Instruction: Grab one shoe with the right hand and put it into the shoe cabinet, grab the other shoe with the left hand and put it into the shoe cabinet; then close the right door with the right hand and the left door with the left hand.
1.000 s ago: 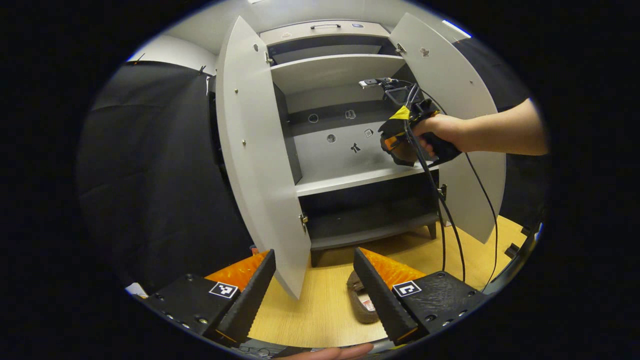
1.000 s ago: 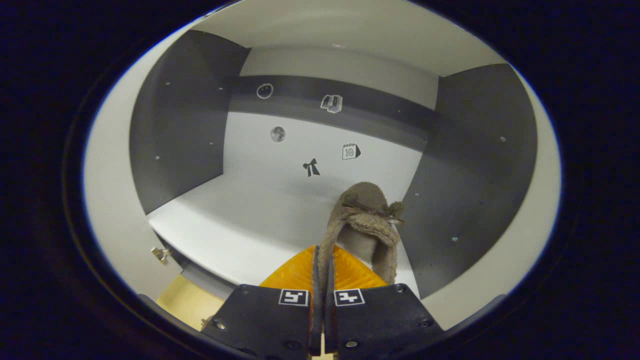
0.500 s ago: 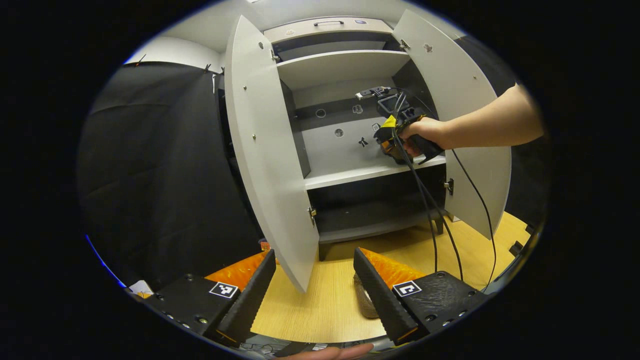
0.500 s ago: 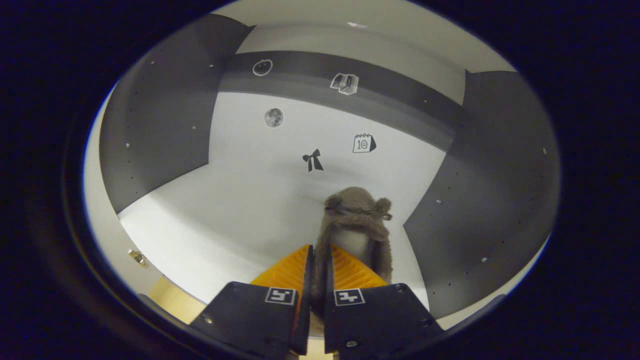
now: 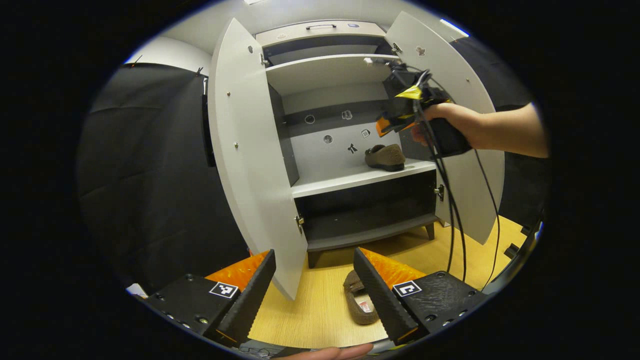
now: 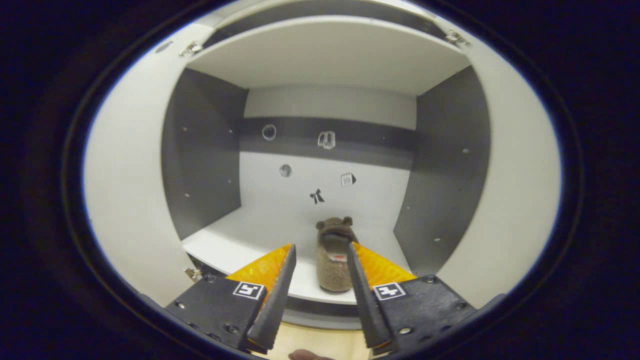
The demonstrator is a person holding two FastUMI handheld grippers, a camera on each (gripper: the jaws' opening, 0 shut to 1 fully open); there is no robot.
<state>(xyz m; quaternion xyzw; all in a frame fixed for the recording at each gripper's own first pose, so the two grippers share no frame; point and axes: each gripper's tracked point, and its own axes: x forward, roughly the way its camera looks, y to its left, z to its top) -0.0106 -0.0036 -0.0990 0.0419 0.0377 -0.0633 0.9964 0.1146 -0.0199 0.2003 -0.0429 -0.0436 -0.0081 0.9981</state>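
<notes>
One brown furry shoe [image 6: 334,255] [image 5: 385,157] lies on the white middle shelf [image 6: 235,245] of the open shoe cabinet, toward its right side. My right gripper [image 6: 320,300] is open and drawn back in front of the shelf, the shoe showing between its fingers but apart from them. In the left gripper view a hand holds that right gripper [image 5: 400,117] above the shoe. The other brown shoe [image 5: 357,302] lies on the wooden floor in front of the cabinet. My left gripper [image 5: 315,295] hangs open above the floor, the floor shoe beside its right finger.
Both cabinet doors stand wide open: the left door [image 5: 240,150] and the right door [image 5: 450,100]. Its near edge reaches down between my left gripper's fingers. A dark lower shelf [image 5: 365,220] lies under the white one. Cables [image 5: 450,210] hang from the right gripper.
My right gripper opened, let go of the shoe on the middle shelf and pulled back out and upward. The left gripper shifted only slightly.
</notes>
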